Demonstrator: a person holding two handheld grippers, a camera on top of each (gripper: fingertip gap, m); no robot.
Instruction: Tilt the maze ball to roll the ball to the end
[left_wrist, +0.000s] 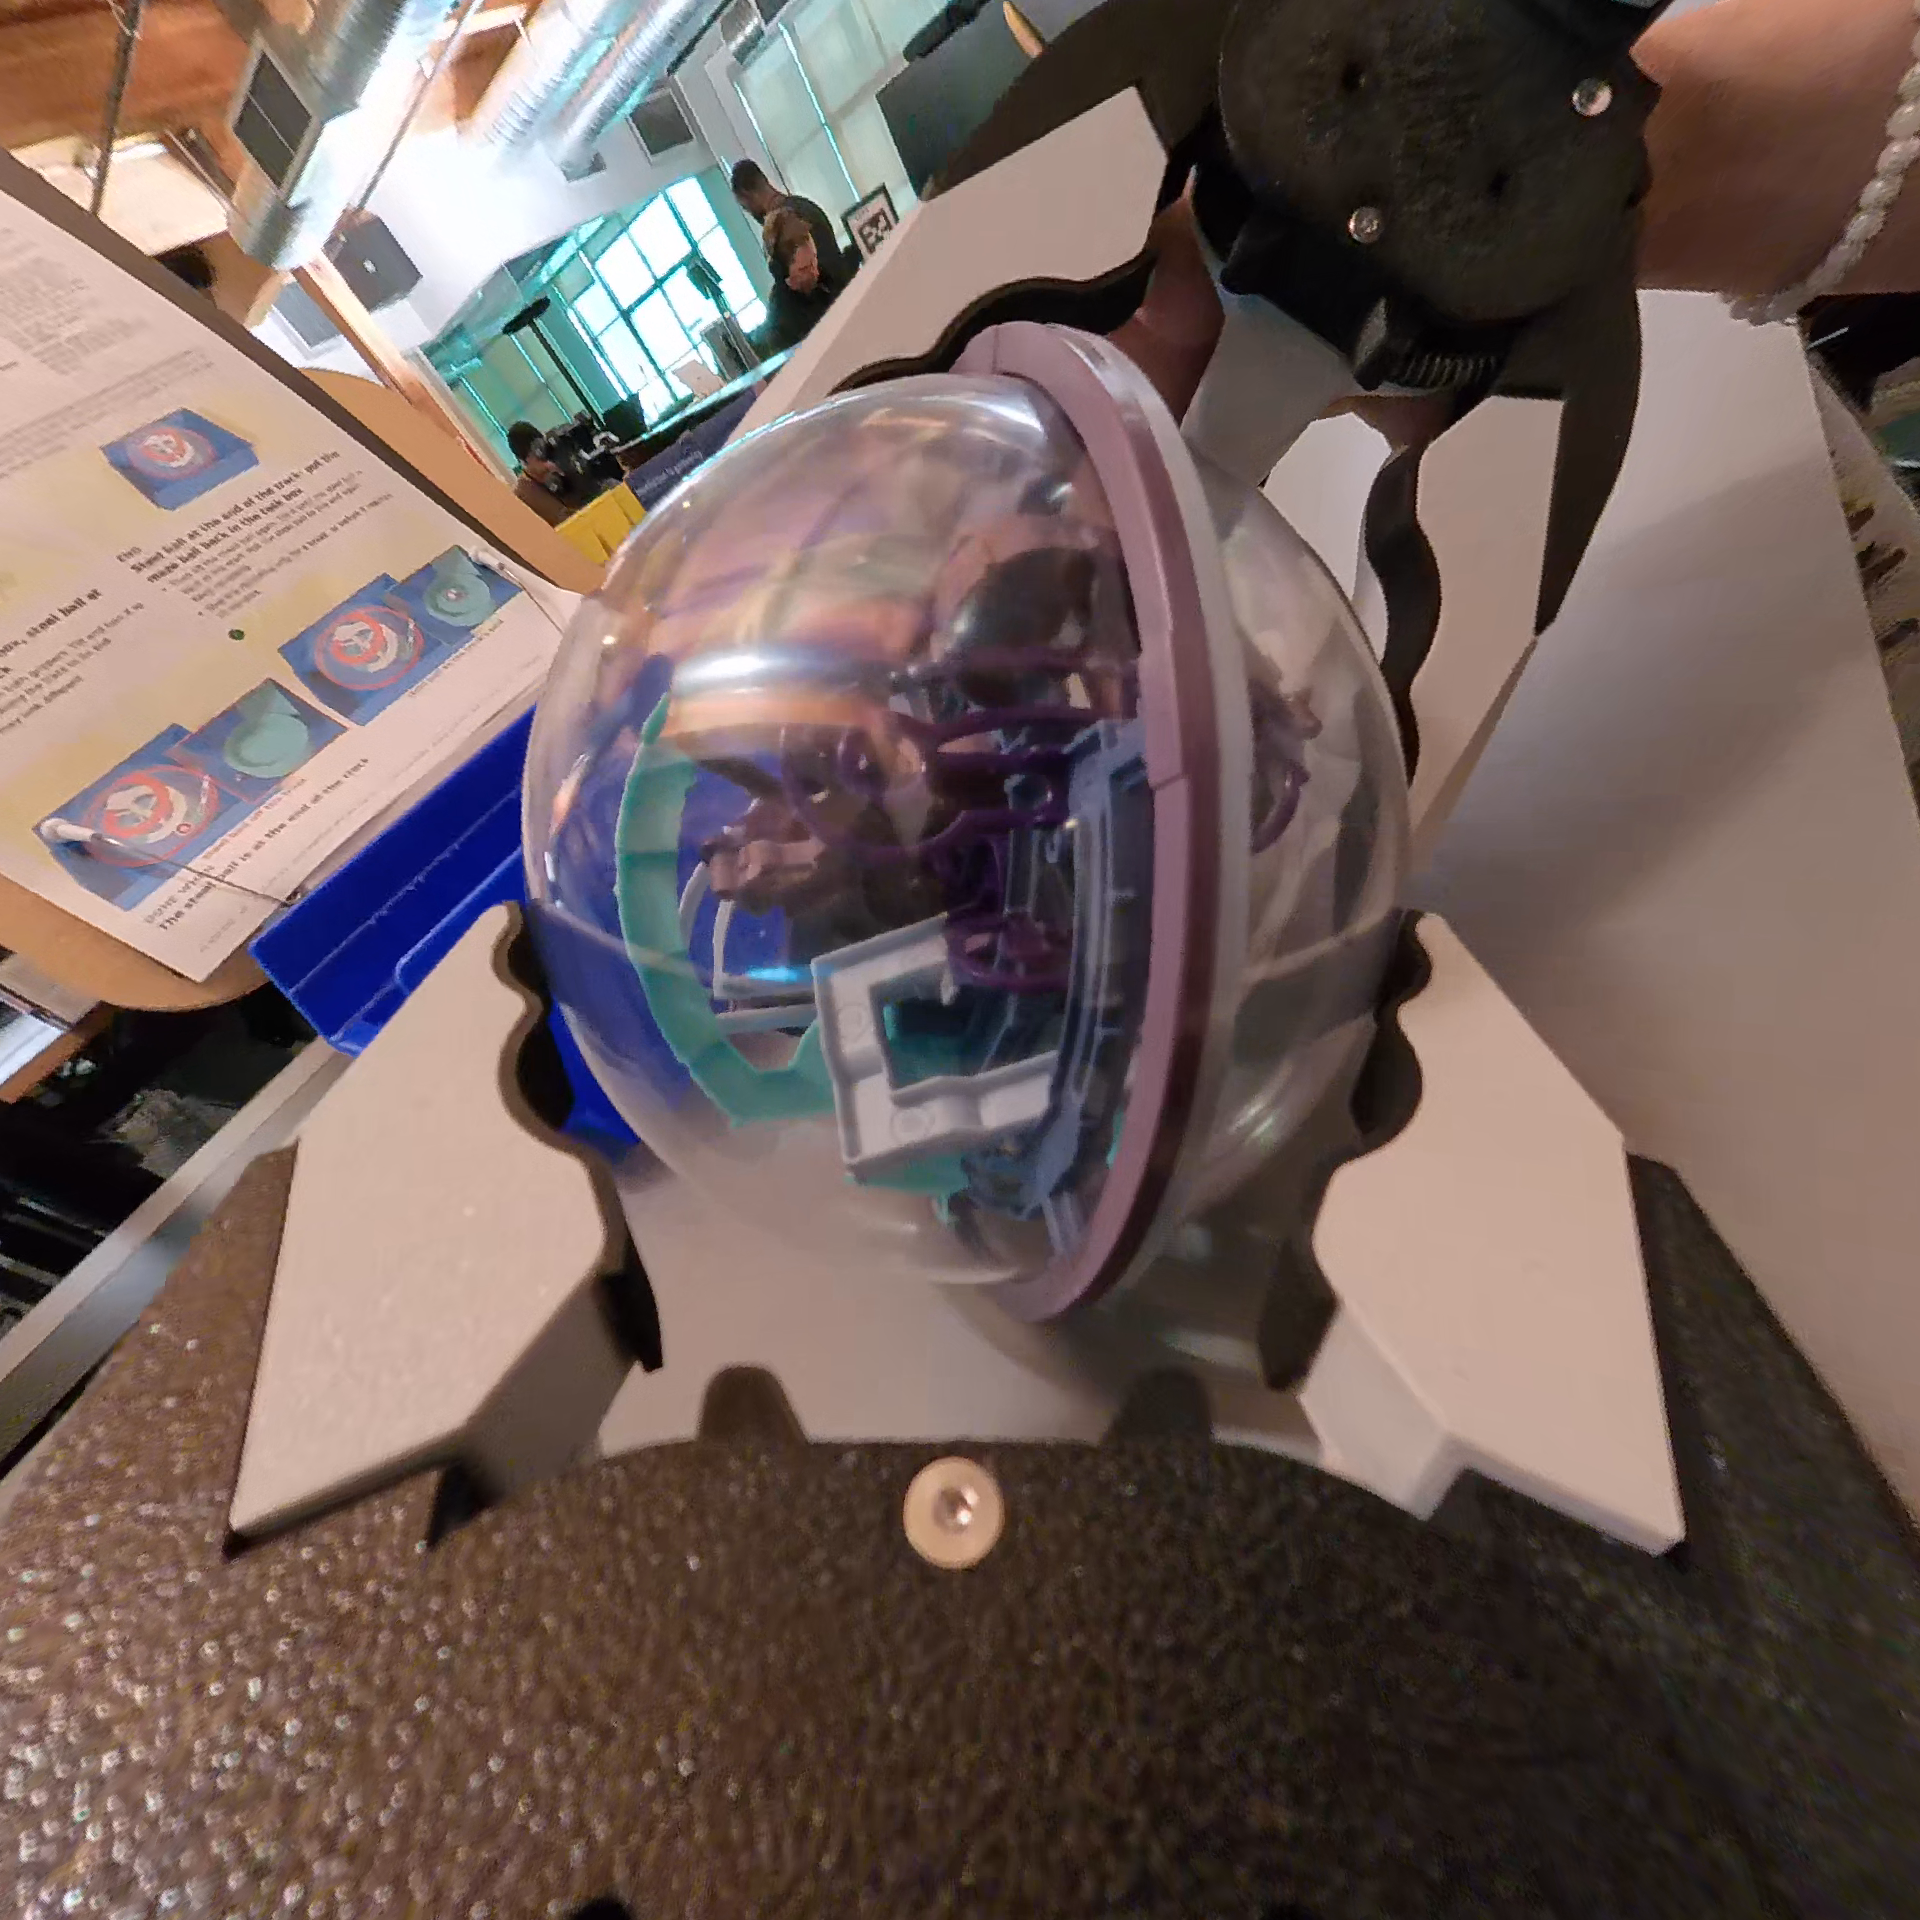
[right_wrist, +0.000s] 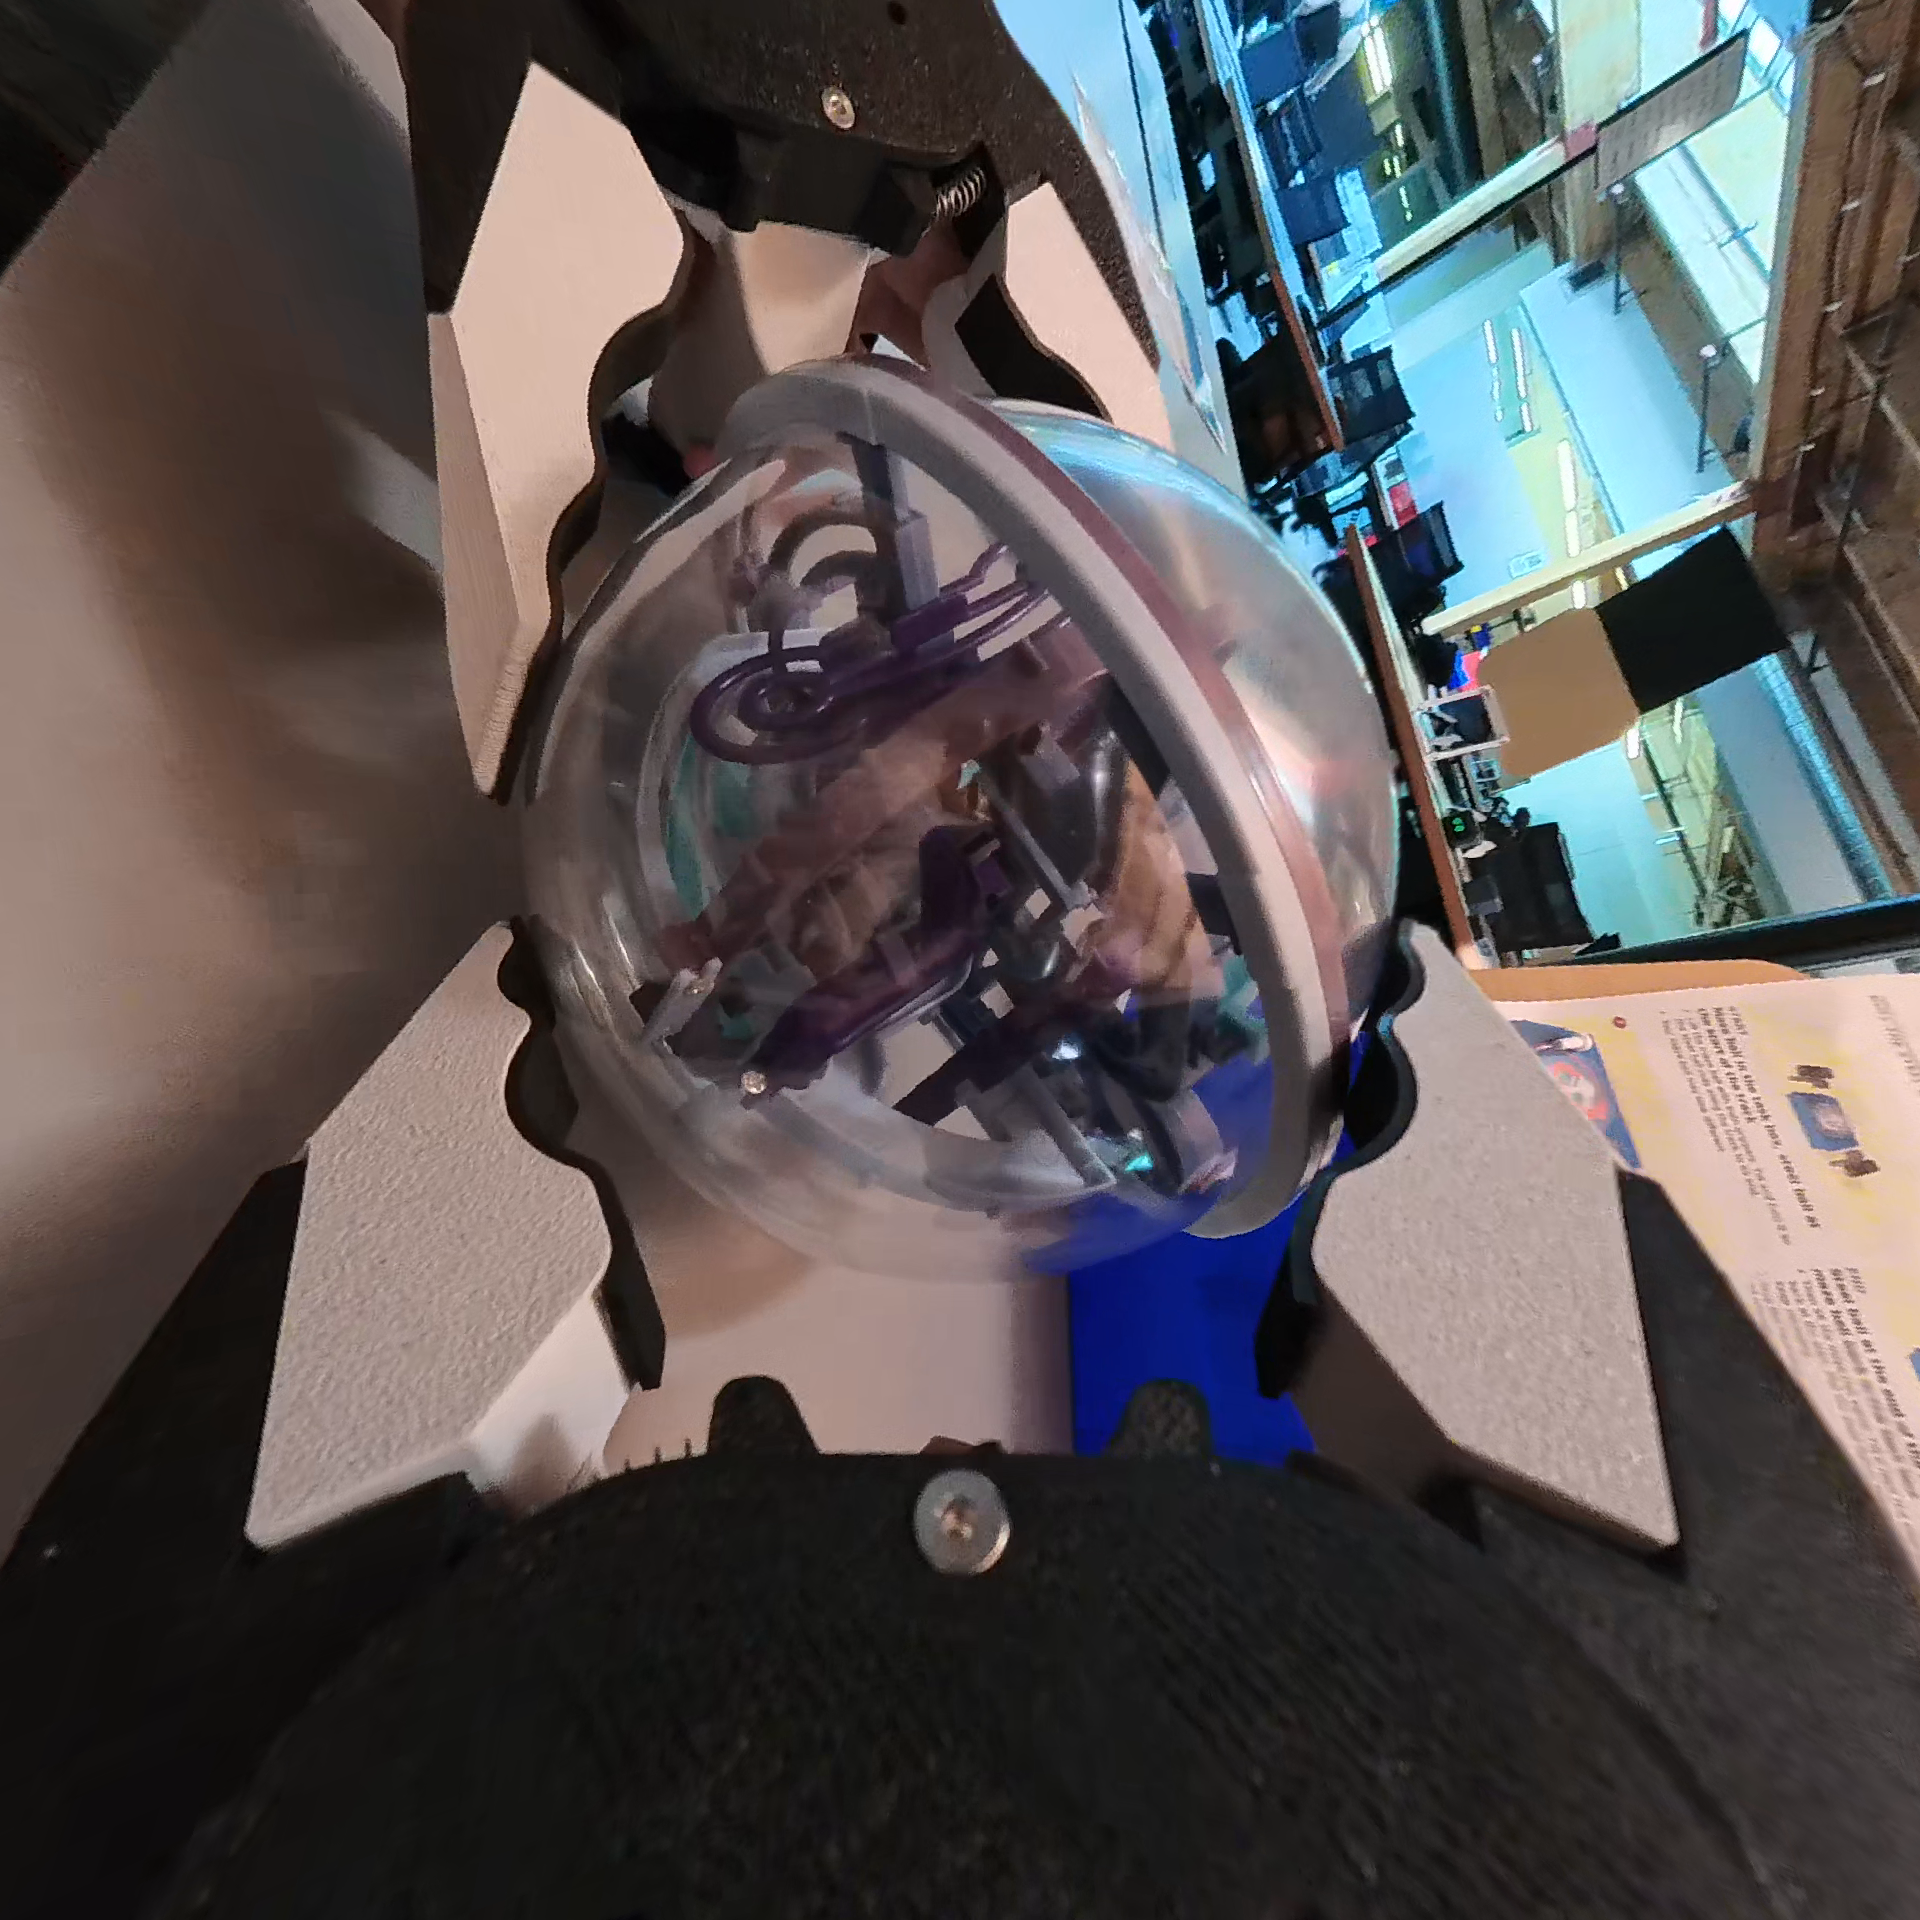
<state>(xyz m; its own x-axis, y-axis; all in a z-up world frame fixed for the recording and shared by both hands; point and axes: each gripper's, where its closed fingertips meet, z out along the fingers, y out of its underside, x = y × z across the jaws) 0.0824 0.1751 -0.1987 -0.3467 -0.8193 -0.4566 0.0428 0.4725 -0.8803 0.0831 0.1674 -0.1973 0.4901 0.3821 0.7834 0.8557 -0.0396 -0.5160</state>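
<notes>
step: tilting | maze ball (left_wrist: 966, 831) aloft above the desk (left_wrist: 1662, 935), clamped between left gripper (left_wrist: 961, 987) and right gripper (right_wrist: 961, 987), both jaws grasping it | tip: rotate slowly, wrists together, watching steel ball (right_wrist: 754, 1083)

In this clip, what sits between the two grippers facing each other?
The clear maze ball alone fills that stretch. In the left wrist view, the left gripper clasps its near sides and the right gripper holds its far side; the right wrist view agrees.
</notes>
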